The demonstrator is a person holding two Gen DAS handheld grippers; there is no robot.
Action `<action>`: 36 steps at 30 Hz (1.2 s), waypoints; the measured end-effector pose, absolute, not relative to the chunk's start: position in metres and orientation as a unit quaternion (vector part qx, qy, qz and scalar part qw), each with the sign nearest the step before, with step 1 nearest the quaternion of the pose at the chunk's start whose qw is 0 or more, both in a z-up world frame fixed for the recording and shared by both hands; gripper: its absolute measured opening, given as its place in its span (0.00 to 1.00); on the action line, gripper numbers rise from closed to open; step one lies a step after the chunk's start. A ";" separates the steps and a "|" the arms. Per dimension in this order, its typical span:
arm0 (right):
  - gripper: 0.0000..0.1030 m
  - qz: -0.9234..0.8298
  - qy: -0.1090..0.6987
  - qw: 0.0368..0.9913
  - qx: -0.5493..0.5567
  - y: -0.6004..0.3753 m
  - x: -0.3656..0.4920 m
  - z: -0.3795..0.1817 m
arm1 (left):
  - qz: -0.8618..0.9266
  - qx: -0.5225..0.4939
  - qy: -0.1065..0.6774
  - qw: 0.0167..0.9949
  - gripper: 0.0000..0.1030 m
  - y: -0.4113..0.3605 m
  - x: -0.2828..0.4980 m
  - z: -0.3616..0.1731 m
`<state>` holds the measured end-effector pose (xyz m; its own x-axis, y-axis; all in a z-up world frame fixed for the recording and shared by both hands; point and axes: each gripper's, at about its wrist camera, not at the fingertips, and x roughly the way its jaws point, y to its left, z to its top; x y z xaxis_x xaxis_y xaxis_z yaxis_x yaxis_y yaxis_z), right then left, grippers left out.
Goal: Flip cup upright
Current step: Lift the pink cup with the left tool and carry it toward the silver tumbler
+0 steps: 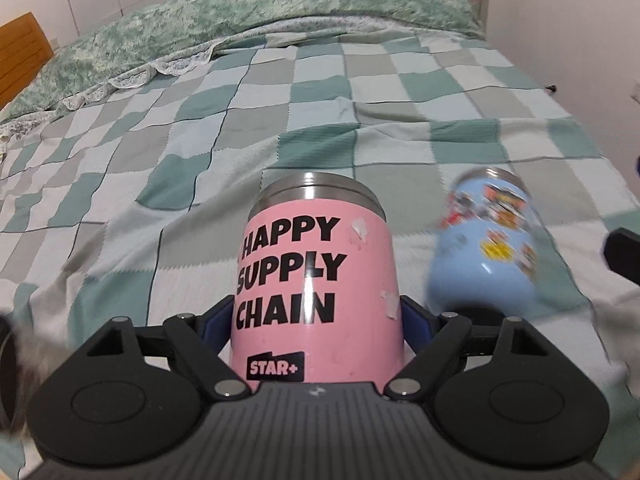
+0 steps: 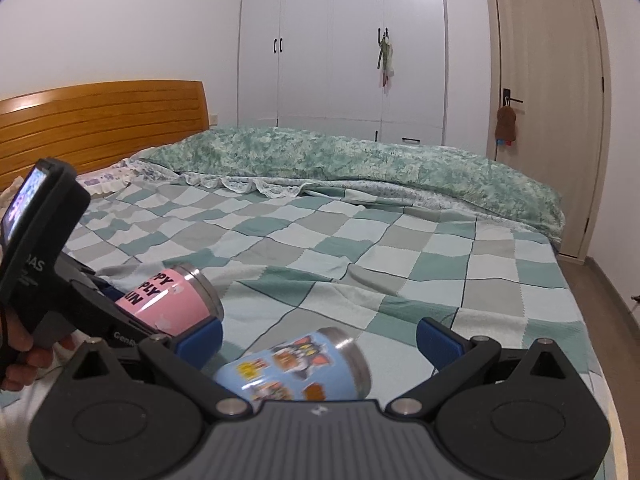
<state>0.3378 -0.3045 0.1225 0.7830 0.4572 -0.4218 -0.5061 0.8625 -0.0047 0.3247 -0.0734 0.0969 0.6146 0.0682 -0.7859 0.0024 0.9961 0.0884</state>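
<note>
My left gripper (image 1: 318, 322) is shut on a pink steel cup (image 1: 316, 292) lettered "HAPPY SUPPLY CHAIN". The cup points away from the camera, steel rim at the far end, tilted above the bed. It also shows in the right wrist view (image 2: 172, 300), held by the left gripper (image 2: 120, 300) at the left. A blue sticker-covered cup (image 2: 296, 364) lies on its side on the bedspread, steel rim to the right. My right gripper (image 2: 318, 342) is open, its blue pads on either side of the blue cup and apart from it. The blue cup looks blurred in the left wrist view (image 1: 486, 244).
The checked green and grey bedspread (image 2: 360, 264) covers the bed. A rumpled green quilt (image 2: 340, 164) lies along the far side. A wooden headboard (image 2: 100, 120) stands at the left, white wardrobes (image 2: 340, 48) and a door (image 2: 548, 100) behind. The bed's right edge drops to the floor (image 2: 616, 292).
</note>
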 end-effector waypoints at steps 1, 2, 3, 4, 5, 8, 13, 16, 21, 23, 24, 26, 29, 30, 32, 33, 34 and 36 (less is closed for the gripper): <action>1.00 0.254 0.208 0.943 -0.059 -0.303 0.329 0.125 | 0.014 0.038 0.437 0.899 0.82 -0.074 0.313 0.101; 1.00 0.253 0.207 0.943 -0.060 -0.302 0.319 0.127 | 0.010 0.037 0.435 0.899 0.82 -0.074 0.303 0.104; 1.00 0.251 0.208 0.943 -0.062 -0.300 0.307 0.129 | 0.006 0.037 0.434 0.900 0.82 -0.074 0.292 0.106; 1.00 0.249 0.208 0.944 -0.064 -0.298 0.298 0.131 | 0.003 0.036 0.432 0.901 0.82 -0.074 0.281 0.108; 1.00 0.248 0.209 0.944 -0.067 -0.296 0.285 0.133 | 0.001 0.034 0.432 0.901 0.82 -0.073 0.271 0.109; 1.00 0.245 0.212 0.943 -0.073 -0.289 0.257 0.136 | -0.005 0.028 0.433 0.901 0.82 -0.070 0.240 0.109; 1.00 0.240 0.217 0.943 -0.079 -0.281 0.211 0.135 | -0.013 0.030 0.426 0.904 0.82 -0.068 0.193 0.105; 1.00 0.235 0.225 0.942 -0.078 -0.277 0.187 0.129 | -0.014 0.034 0.423 0.905 0.82 -0.067 0.172 0.099; 1.00 0.226 0.242 0.940 -0.080 -0.273 0.163 0.117 | -0.010 0.030 0.421 0.907 0.82 -0.065 0.149 0.086; 1.00 0.221 0.249 0.939 -0.083 -0.270 0.157 0.111 | -0.007 0.025 0.421 0.907 0.82 -0.064 0.144 0.081; 1.00 0.218 0.254 0.939 -0.084 -0.269 0.154 0.109 | -0.004 0.024 0.421 0.907 0.82 -0.064 0.142 0.079; 1.00 0.213 0.263 0.937 -0.087 -0.267 0.150 0.103 | 0.000 0.020 0.422 0.906 0.82 -0.064 0.140 0.074; 1.00 0.212 0.273 0.934 -0.087 -0.266 0.147 0.096 | 0.010 0.014 0.426 0.905 0.82 -0.064 0.140 0.065; 1.00 0.212 0.275 0.934 -0.088 -0.266 0.147 0.094 | 0.012 0.015 0.423 0.906 0.82 -0.064 0.141 0.063; 1.00 0.213 0.279 0.932 -0.090 -0.266 0.147 0.092 | 0.015 0.017 0.421 0.907 0.82 -0.065 0.143 0.061; 1.00 0.212 0.282 0.931 -0.091 -0.265 0.146 0.090 | 0.016 0.017 0.422 0.906 0.82 -0.065 0.144 0.061; 1.00 0.212 0.283 0.931 -0.092 -0.265 0.146 0.089 | 0.016 0.018 0.423 0.906 0.82 -0.065 0.145 0.060; 1.00 0.210 0.286 0.930 -0.093 -0.265 0.147 0.087 | 0.017 0.016 0.424 0.905 0.82 -0.064 0.147 0.059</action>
